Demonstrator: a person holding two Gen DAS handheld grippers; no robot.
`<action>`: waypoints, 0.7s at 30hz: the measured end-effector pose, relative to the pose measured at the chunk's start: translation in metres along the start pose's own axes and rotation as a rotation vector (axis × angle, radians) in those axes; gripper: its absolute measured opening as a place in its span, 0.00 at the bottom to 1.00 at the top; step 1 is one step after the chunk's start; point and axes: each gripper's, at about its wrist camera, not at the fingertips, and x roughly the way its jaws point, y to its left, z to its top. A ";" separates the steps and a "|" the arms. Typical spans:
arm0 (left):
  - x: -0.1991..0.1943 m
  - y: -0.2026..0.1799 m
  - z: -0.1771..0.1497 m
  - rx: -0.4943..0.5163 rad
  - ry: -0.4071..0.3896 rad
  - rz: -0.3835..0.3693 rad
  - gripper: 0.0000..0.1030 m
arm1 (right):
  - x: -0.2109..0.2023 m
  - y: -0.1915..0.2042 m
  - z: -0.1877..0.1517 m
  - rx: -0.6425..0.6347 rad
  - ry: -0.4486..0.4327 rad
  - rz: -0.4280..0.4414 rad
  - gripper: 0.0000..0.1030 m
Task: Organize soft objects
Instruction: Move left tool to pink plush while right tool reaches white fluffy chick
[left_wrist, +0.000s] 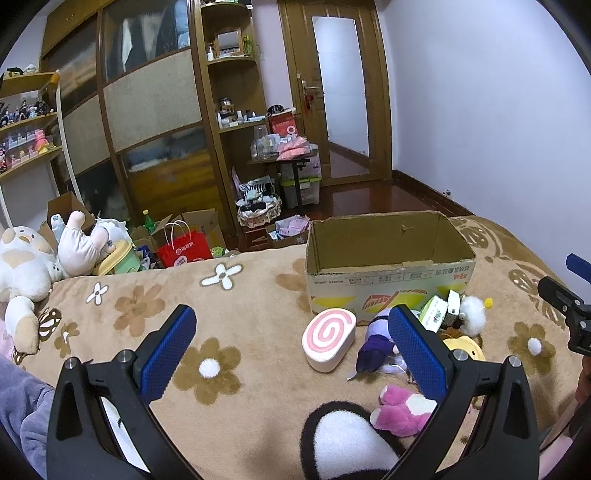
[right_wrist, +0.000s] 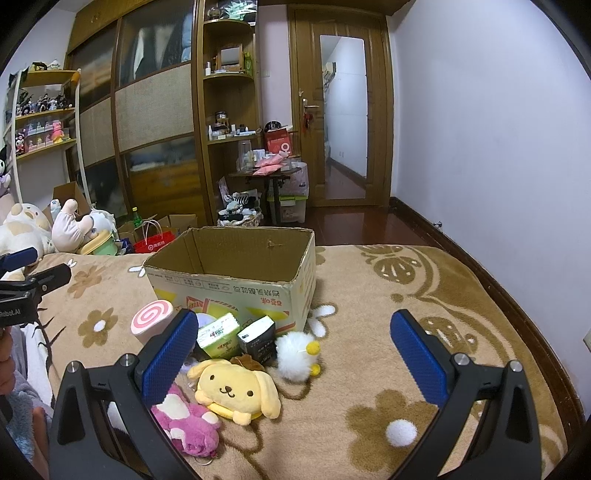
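Note:
An open cardboard box (left_wrist: 388, 280) (right_wrist: 236, 291) stands on the flowered brown blanket. In front of it lie a pink swirl roll cushion (left_wrist: 328, 338) (right_wrist: 151, 315), a purple plush (left_wrist: 376, 347), a pink plush (left_wrist: 402, 408) (right_wrist: 184, 421), a yellow dog plush (right_wrist: 236, 387), a white fluffy chick (right_wrist: 297, 354) (left_wrist: 471, 314), a green carton (right_wrist: 218, 334) and a dark carton (right_wrist: 258, 338). My left gripper (left_wrist: 291, 321) is open and empty above the blanket, left of the toys. My right gripper (right_wrist: 293, 326) is open and empty above the pile.
Large plush toys (left_wrist: 26, 266) lie at the blanket's far left edge. A black-and-white plush (left_wrist: 347, 443) lies close under the left gripper. Beyond the bed are a red bag (left_wrist: 183, 251), boxes, a wardrobe and a door.

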 end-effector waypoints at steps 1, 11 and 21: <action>0.001 0.000 0.000 0.002 0.005 -0.002 0.99 | 0.000 0.000 0.000 0.000 0.001 0.000 1.00; 0.009 -0.003 0.007 0.002 0.038 -0.018 0.99 | 0.003 0.004 -0.007 -0.002 0.024 -0.003 1.00; 0.022 -0.004 0.012 -0.079 0.115 -0.052 0.99 | 0.031 -0.005 -0.003 0.047 0.118 0.018 1.00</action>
